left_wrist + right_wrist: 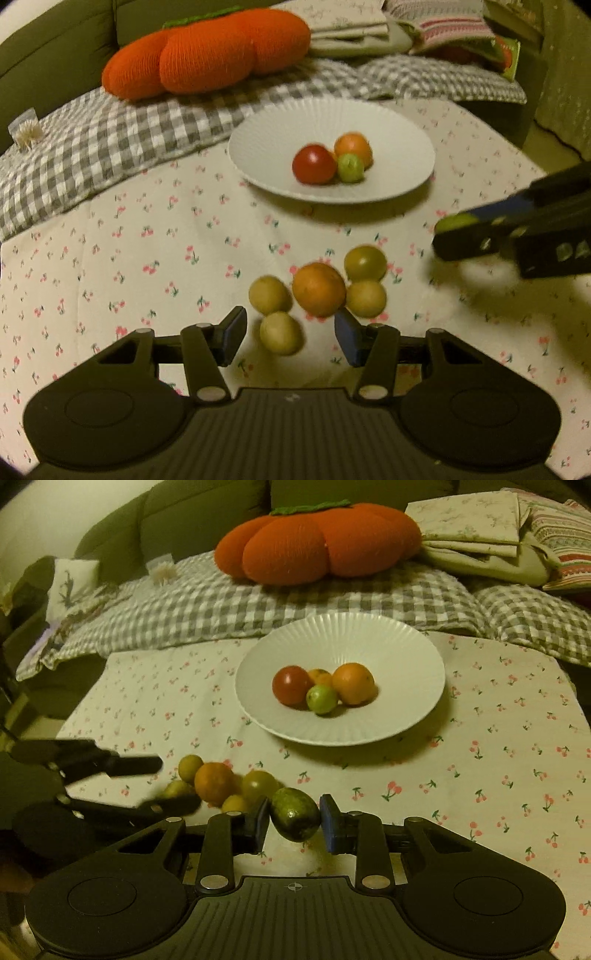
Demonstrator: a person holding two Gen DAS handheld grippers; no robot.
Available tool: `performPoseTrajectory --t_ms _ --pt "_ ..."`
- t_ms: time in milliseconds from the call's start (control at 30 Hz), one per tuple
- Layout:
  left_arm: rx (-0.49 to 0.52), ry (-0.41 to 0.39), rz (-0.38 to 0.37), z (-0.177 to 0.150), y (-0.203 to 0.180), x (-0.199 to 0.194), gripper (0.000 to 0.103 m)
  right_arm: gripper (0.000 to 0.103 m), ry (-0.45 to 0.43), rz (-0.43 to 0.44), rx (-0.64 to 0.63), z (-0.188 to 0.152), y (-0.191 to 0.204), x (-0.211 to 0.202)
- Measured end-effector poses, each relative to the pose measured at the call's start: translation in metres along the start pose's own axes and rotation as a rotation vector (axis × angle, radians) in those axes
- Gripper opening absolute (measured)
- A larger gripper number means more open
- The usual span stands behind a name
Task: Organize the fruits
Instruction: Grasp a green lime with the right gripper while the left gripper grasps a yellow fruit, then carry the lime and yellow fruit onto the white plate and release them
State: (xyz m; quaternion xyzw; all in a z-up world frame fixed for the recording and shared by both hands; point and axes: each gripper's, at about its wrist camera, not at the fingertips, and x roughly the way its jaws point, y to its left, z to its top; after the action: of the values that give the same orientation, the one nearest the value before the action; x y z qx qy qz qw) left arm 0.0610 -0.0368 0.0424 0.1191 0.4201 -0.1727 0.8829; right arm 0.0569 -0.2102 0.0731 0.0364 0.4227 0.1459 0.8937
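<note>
My right claw (pixel 294 825) is clamped on a dark green fruit (pixel 294 814), one pad on each side, and the fruit hangs clear of the cherry-print cloth (pixel 498 794) near its front edge. The step in hand, as I judge it, is carrying this fruit to the white plate (pixel 424 653). To do it well I want to keep the squeeze even, since the fruit is round and sits only at the pad tips, raise it enough to clear the plate's rim, and set it down on the bare near side of the bowl so it does not knock the others about. I should let go only once it rests, or it may roll.

My left claw (pixel 290 334) stands half open with nothing pressed between its pads, low over the loose pile by the cloth's front edge: a yellow fruit (pixel 280 333) lies just ahead of the gap, an orange one (pixel 319 290) behind it, touching its neighbours. A clean grab needs the pads either side of one fruit only.

The plate sits toward the back edge of the cloth. In it are a red fruit (pixel 291 685), a big orange fruit (pixel 352 683), a small green one (pixel 322 699) in front, and a small orange one (pixel 320 676) half hidden behind, all huddled together.
</note>
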Motion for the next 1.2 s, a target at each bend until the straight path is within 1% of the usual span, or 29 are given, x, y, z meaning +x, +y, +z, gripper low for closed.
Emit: performPoseTrajectory --t_ms 67,133,167,233,267,433,667,867,1033,1200 --pt "-0.012 0.017 0.01 -0.001 0.002 0.004 0.045 0.028 -0.005 0.008 -0.003 0.0 0.001 -0.002" --pt "-0.035 0.025 0.005 -0.001 0.005 0.006 0.035 0.028 -0.007 0.014 -0.007 0.001 0.003 -0.003" --pt "-0.049 0.029 -0.003 -0.001 0.007 0.008 0.032 0.028 -0.008 0.015 -0.007 0.001 0.004 -0.003" --pt "-0.069 0.031 -0.01 0.0 0.009 0.009 0.023 0.028 -0.01 0.016 -0.004 0.001 0.003 -0.004" --pt "-0.072 0.029 -0.008 0.0 0.009 0.009 0.022 0.028 -0.012 0.016 -0.003 0.001 0.003 -0.004" --pt "-0.096 0.031 -0.005 0.002 0.011 0.002 0.022 0.028 -0.022 0.019 0.002 0.003 0.001 -0.006" --pt "-0.131 -0.06 -0.027 0.012 0.017 -0.022 0.022 0.028 -0.043 0.016 0.016 0.006 -0.003 -0.011" --pt "-0.191 -0.113 -0.059 0.017 0.024 -0.026 0.022 0.028 -0.063 0.006 0.04 0.01 -0.011 -0.014" --pt "-0.216 -0.166 -0.076 0.023 0.026 -0.029 0.022 0.028 -0.079 -0.002 0.06 0.013 -0.018 -0.017" --pt "-0.237 -0.194 -0.094 0.033 0.026 -0.026 0.022 0.028 -0.1 -0.011 0.092 0.018 -0.028 -0.02"
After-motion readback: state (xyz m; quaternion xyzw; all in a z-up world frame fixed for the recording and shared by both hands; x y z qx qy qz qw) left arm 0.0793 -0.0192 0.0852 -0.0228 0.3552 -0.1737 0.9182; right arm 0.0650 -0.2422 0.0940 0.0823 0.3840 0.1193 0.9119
